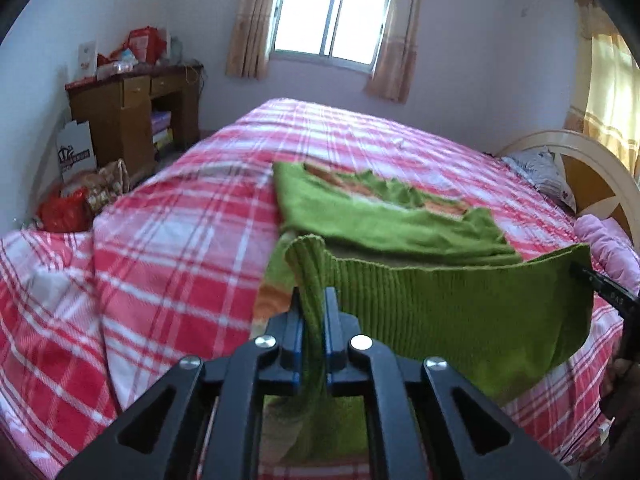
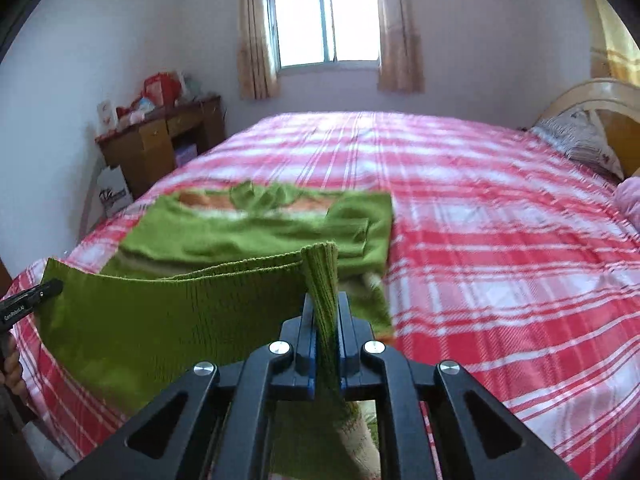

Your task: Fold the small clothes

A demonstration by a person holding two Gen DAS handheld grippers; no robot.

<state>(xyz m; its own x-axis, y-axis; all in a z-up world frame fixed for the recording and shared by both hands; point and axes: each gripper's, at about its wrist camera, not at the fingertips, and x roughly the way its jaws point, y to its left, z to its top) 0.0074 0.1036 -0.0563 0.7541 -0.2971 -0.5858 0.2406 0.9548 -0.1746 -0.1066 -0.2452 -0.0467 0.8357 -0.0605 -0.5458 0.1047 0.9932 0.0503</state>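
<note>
Left gripper and right gripper each pinch a corner of the green sweater's ribbed hem, stretched sideways between them; its body lies straight ahead on the bed.

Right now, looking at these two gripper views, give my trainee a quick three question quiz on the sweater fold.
1. True or false: both grippers are shut on the green sweater's ribbed hem.
2. What pattern does the bedspread have?
3. The far part of the sweater: A) hangs off the bed, B) lies on the bed, C) sits on the desk?

Key: 1 true, left gripper and right gripper each pinch a hem corner; 2 red and white plaid; 3 B.
</note>
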